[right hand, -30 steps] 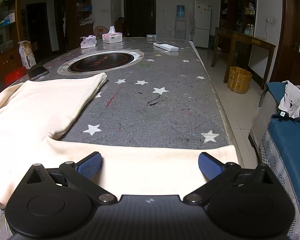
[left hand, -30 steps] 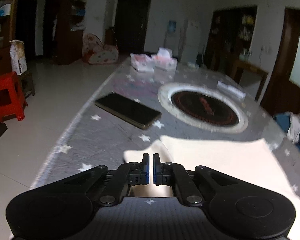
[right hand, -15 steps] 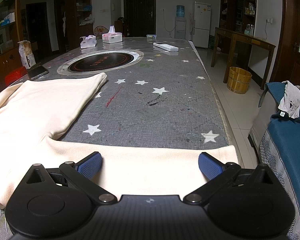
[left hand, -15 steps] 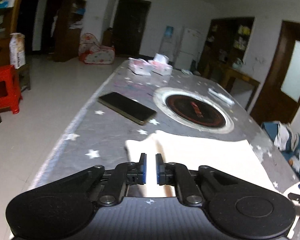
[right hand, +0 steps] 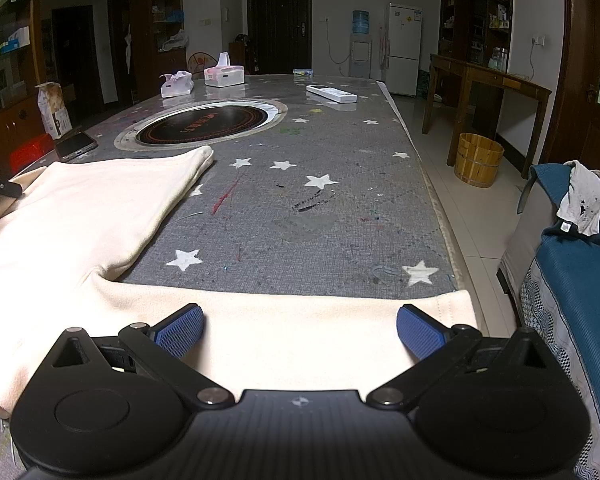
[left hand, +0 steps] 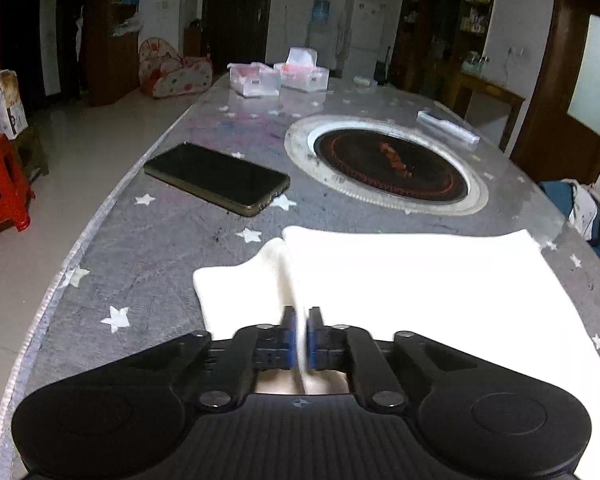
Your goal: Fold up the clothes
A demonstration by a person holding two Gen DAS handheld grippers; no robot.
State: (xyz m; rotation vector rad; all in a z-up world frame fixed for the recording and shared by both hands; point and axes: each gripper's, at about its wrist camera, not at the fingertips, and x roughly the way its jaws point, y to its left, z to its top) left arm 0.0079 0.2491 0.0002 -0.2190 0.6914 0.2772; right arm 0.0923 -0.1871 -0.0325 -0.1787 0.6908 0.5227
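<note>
Barely started I'd say: the cream cotton garment (right hand: 80, 216) lies mostly flat on the grey star-print bench (right hand: 300, 208), left gripper (left hand: 301, 334) fingers pinching its near-left edge, right gripper (right hand: 300, 326) fingers wide apart over the sleeve.

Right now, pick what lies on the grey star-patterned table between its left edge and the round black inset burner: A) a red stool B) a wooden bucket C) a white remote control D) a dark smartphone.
D: the dark smartphone lies flat left of the round black inset burner.
</note>
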